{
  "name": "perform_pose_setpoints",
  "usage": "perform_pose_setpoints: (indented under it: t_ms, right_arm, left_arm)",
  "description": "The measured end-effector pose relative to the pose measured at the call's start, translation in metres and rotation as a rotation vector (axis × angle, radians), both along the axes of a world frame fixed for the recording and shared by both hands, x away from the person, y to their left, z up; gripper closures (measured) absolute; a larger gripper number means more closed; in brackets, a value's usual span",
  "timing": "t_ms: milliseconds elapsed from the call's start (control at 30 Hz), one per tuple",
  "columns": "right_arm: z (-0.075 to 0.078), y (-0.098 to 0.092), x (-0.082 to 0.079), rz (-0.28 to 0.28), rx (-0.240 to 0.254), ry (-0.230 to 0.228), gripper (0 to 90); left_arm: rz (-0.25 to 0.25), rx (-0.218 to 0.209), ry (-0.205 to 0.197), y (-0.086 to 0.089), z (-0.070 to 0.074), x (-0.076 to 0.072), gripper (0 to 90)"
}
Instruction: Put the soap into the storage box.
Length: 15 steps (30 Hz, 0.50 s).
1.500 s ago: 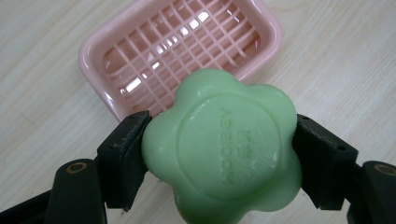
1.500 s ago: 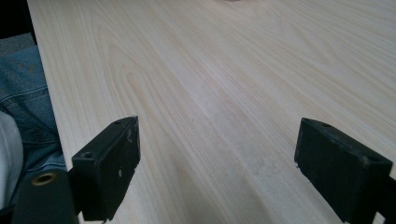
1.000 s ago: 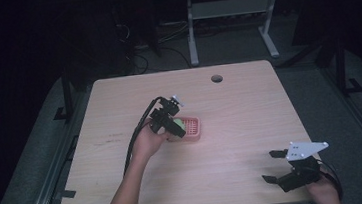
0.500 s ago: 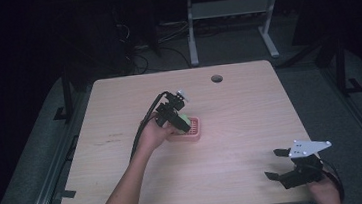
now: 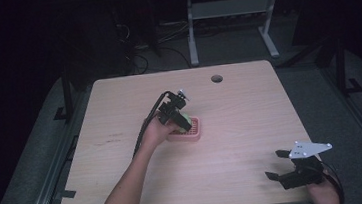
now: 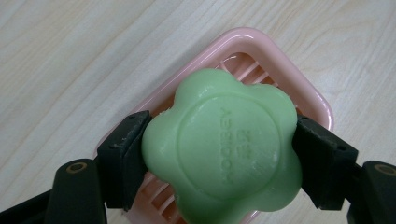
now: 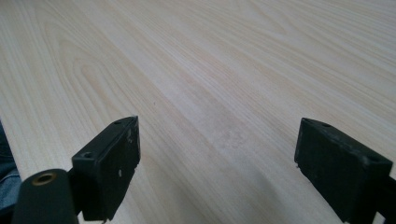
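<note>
Nearest to us, at about five o'clock on the light wood-grain table [image 5: 251, 125], our right gripper [image 5: 282, 174] sits close to the near edge with the grey three-cornered plate on top. Its black jaws are spread wide apart; in the right gripper view [image 7: 217, 163] we see bare wood between the two pads, and they clasp nothing. Whether the jaws rest on the tabletop or hang just above it, we cannot tell.

Farther in, near the middle of the table, our left gripper [image 5: 183, 119] is tipped downward over the pink rectangular plastic soap dish [image 5: 196, 130], with the cable trailing back toward seven o'clock along the forearm. In the left gripper view [image 6: 219, 154] the jaws are pressed against two opposite sides of a pale green flower-shaped bar of soap [image 6: 224, 144], one pad at nine o'clock and one at three o'clock of the bar, so we grip it firmly. The soap lies directly over the ribbed floor of the soap dish [image 6: 275, 60], whose rounded rim shows from ten to two o'clock behind it; we cannot tell whether the bar touches the ribs.

Raised lettering runs across the round centre of the soap, seen upside down; we cannot read it with confidence.
</note>
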State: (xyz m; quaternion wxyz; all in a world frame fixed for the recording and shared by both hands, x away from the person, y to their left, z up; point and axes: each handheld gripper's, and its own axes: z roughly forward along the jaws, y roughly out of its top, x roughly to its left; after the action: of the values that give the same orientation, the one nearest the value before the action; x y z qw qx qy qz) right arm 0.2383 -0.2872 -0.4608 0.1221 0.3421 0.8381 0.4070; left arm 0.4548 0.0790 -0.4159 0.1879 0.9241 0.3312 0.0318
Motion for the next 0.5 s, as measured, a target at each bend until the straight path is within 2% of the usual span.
perform_pose_setpoints:
  t_ms: [133,500]
  right_arm:
    - [-0.0006,0.0019,-0.0002,0.004,0.002,0.001,13.8]
    - [-0.0010,0.0060,0.0019,0.025,-0.005,0.000,13.8]
  left_arm:
    - [0.006,0.005,-0.010,-0.0008,-0.0014,-0.0007,26.4]
    - [0.023,0.008,-0.005,-0.0010,-0.0046,-0.0017,26.3]
